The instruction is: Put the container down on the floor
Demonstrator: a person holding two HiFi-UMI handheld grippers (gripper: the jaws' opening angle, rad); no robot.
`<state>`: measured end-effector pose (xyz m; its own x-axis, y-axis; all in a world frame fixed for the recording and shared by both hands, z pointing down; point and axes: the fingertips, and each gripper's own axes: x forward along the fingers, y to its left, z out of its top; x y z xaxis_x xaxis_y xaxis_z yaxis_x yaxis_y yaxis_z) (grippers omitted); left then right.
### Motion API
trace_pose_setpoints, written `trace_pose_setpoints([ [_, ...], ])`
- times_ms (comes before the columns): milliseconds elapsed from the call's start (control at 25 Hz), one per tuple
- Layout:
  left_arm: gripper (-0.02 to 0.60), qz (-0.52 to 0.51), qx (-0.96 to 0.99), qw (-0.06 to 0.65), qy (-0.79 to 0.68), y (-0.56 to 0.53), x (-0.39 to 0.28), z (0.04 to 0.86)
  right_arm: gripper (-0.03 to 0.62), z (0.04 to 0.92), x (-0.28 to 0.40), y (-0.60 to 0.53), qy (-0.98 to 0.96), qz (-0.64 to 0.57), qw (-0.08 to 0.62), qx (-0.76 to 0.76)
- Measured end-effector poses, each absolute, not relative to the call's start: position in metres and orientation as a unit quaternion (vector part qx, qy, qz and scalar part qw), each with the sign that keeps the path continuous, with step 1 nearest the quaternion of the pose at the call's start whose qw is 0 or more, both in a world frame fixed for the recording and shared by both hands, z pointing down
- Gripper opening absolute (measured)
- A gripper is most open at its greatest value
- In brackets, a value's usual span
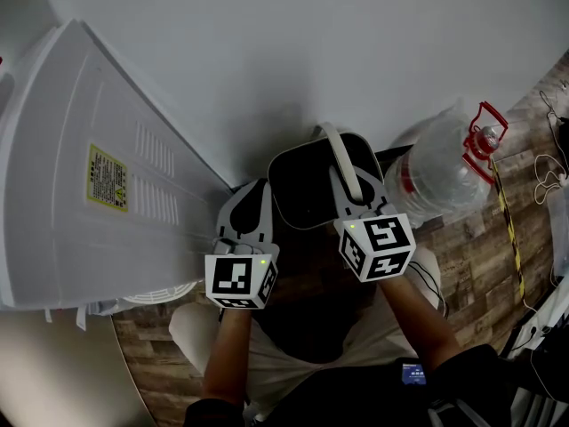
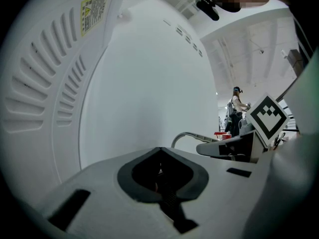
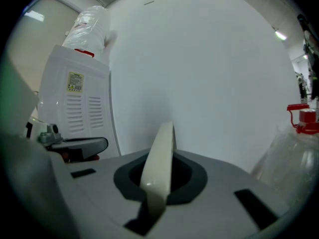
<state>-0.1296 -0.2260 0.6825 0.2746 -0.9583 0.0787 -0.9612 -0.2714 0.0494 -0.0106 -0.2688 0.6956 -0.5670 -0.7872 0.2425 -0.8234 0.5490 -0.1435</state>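
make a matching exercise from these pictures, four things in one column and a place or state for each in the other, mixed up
Things
1. container handle
2. water bottle
3. white appliance
4. left gripper

Places or states
A. bears a yellow label
B. beside the container, jaws together
C. clamped in the jaws of the right gripper
D. at the right, with a red carry handle on its neck

Pairs: 1-C, 2-D, 3-A, 4-B
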Motion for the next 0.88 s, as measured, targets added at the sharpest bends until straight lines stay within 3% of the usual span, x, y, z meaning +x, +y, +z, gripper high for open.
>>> trace_pose_setpoints([
  [880,0.017,0.012,0.797,0.073,-0.599,-0.222,-0.130,0.704,0.031,0.790,-0.026,-0.260,-0.862,0.158,0.128,0.465],
])
